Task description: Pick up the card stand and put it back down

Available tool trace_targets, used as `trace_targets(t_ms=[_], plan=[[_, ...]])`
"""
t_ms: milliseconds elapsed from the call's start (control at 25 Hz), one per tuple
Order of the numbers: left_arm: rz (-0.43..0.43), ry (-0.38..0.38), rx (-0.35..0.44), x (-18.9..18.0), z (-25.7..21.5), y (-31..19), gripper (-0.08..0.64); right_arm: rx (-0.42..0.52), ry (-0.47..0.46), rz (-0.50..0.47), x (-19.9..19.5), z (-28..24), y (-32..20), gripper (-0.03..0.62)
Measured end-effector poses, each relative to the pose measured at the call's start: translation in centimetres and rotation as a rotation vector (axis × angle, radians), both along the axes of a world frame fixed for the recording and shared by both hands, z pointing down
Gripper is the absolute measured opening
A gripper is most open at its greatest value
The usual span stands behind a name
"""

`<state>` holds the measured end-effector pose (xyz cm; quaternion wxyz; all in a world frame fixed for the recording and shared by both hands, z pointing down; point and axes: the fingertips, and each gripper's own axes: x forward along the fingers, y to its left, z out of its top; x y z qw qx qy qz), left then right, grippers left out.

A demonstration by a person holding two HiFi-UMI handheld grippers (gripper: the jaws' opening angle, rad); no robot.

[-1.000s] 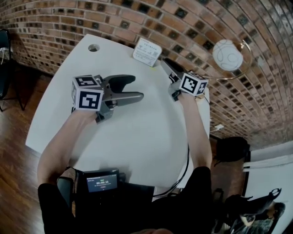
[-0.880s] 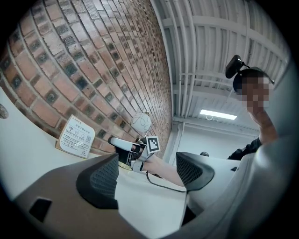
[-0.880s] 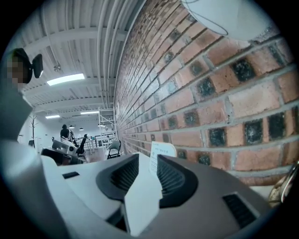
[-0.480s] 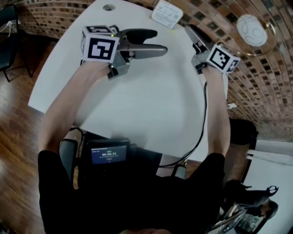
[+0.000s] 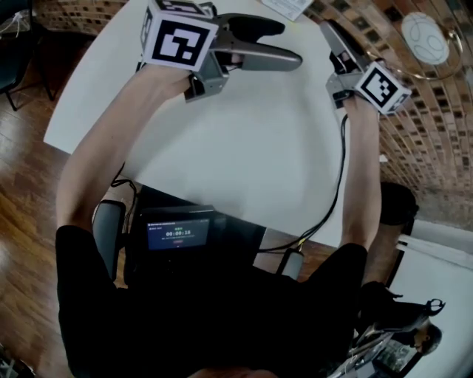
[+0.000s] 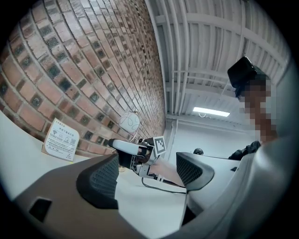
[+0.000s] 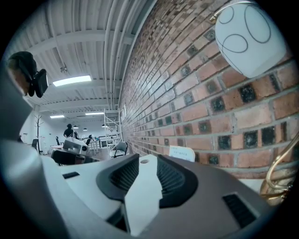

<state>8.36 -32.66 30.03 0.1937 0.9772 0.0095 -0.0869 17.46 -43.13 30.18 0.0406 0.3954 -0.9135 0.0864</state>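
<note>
**Both tongs up and forward, card stand not yet reached**

Since a sec ago both hands have risen and pushed toward the far side of the round white table (image 5: 244, 162). The head view has tipped too, so the small white printed card stand (image 5: 287, 6) is now cut by the top edge.

The left tongs (image 5: 290, 44), grey w/ a black-and-white marker cube, have jaws apart w/ nothing btw them. The right tongs (image 5: 327, 31), same build, are likewise apart and empty.

Step, as judged: approach only. The card stand sits untouched on the table's far side, close by the red brick wall (image 6: 70, 70). The right tongs are nearer it, so prob. the picker. The next move calls for turning them a bit right, since the stand lies right of their jaw line. They would then take it btw the pads and close gently; a thin upright card could tip or slide if nudged first.

Views compared:
- Head view: both arms and the layout, but only a sliver of the stand.
- Left gripper view: the stand whole (image 6: 60, 139), upright, printed face out, left of the jaws. The right tongs (image 6: 114, 144) show side-on beyond the gap.
- Right gripper view: the stand small (image 7: 182, 153), plus a round hole in the table (image 7: 144, 161) in line w/ the jaw gap, which the head view lacks.
</note>
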Motion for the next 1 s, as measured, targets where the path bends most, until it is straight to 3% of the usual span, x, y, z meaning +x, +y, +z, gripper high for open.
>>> trace_targets(t_ms=[400, 1000], plan=[[0.072, 0.044, 0.022, -0.2, -1.5, 4.9, 0.385, 0.029, -0.030, -0.028, -2.1, -2.0, 5.2, 0.149], [0.088, 0.091, 0.059, -1.8, -3.0, 10.5, 0.385, 0.064, -0.091, -0.076, -4.2, -3.1, 12.8, 0.147]])
